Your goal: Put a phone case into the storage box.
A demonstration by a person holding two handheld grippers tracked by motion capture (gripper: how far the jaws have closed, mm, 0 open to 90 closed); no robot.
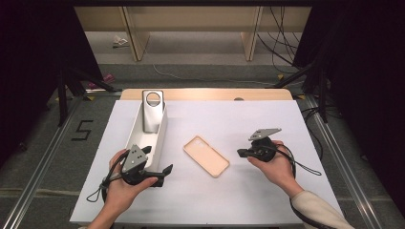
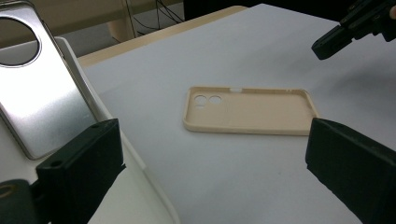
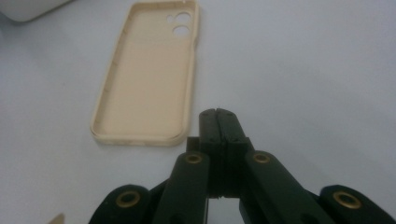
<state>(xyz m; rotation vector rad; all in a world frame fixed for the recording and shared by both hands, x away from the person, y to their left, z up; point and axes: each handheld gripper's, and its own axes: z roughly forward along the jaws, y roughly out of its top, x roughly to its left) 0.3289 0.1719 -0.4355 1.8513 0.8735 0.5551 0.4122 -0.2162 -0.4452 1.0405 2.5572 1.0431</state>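
With the right gripper (image 3: 218, 122) closed on nothing just short of the case (image 3: 147, 77) lying flat ahead-left, it should open before reaching its near edge, while the left gripper (image 2: 210, 172), jaws wide, waits beside the tray (image 1: 160, 136).

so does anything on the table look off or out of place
Nothing looks damaged or spilled. The beige phone case lies open side up, at a slant on the white table, apart from the white tray. A silver phone leans upright in that tray, which seems deliberate.
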